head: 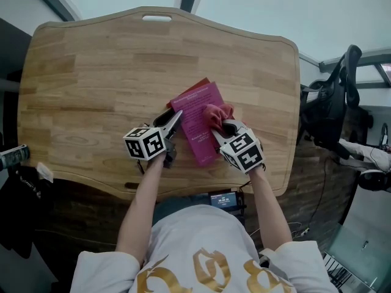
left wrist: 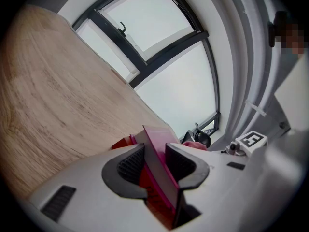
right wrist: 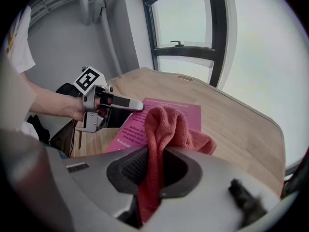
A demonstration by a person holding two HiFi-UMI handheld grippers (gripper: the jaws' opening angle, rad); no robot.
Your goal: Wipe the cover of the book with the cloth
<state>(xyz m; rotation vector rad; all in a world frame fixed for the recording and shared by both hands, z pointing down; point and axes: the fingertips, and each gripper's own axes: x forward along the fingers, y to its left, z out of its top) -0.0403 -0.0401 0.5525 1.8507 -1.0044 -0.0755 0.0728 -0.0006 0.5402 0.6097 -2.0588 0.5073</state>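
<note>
Head view: on the wooden table (head: 91, 72) we see the magenta book (head: 197, 112), long axis running away from us, its near right part hidden by the red cloth (head: 217, 113) pinched in our right gripper (head: 223, 128), while our left gripper (head: 177, 118) clamps its left edge.

Soft daylight comes from the windows (right wrist: 186, 18), whose panes bleach to near white; the bench (head: 91, 90) is evenly lit, with only faint shadows beside the left gripper (head: 177, 118) and right gripper (head: 223, 127); both gripper views bulge like a fisheye, with black corners; print on the book (right wrist: 186, 111) and the weave of the cloth (right wrist: 166, 124) read sharp, while each gripper's nearest grey shell blurs; the floor (head: 91, 212) below the bench lies dim.
</note>
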